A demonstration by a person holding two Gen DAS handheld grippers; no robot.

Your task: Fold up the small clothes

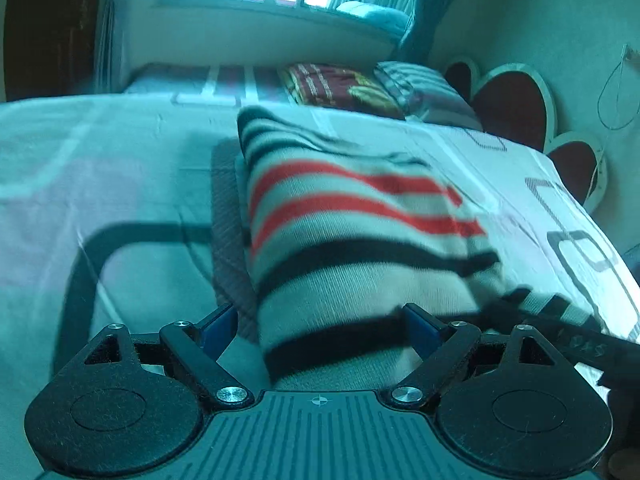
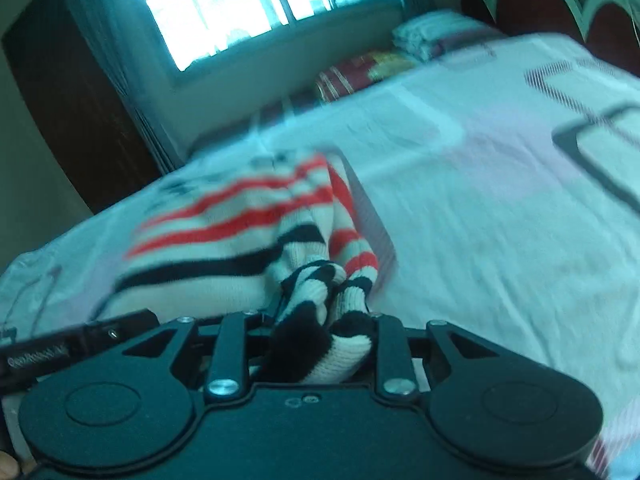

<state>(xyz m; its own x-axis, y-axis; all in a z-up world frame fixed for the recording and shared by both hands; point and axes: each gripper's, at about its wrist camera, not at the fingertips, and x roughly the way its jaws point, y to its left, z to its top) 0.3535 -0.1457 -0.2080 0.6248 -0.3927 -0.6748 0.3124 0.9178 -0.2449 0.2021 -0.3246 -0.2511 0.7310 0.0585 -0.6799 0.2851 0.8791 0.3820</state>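
Observation:
A small knitted sweater (image 1: 352, 232) with cream, red and black stripes lies on the bed. My left gripper (image 1: 320, 330) is open, its blue pads (image 1: 218, 328) wide apart on either side of the sweater's near edge. In the right wrist view the sweater (image 2: 224, 232) is bunched and drawn up toward my right gripper (image 2: 320, 332), which is shut on a thick wad of its striped knit. The right gripper's body also shows at the lower right of the left wrist view (image 1: 580, 344).
The bed sheet (image 1: 120, 184) is pale with dark rounded-square prints. Folded blankets (image 1: 340, 88) and pillows (image 1: 424, 88) lie at the far end by a heart-shaped headboard (image 1: 516, 104). A window (image 2: 224, 8) and a dark wardrobe (image 2: 72, 112) stand beyond the bed.

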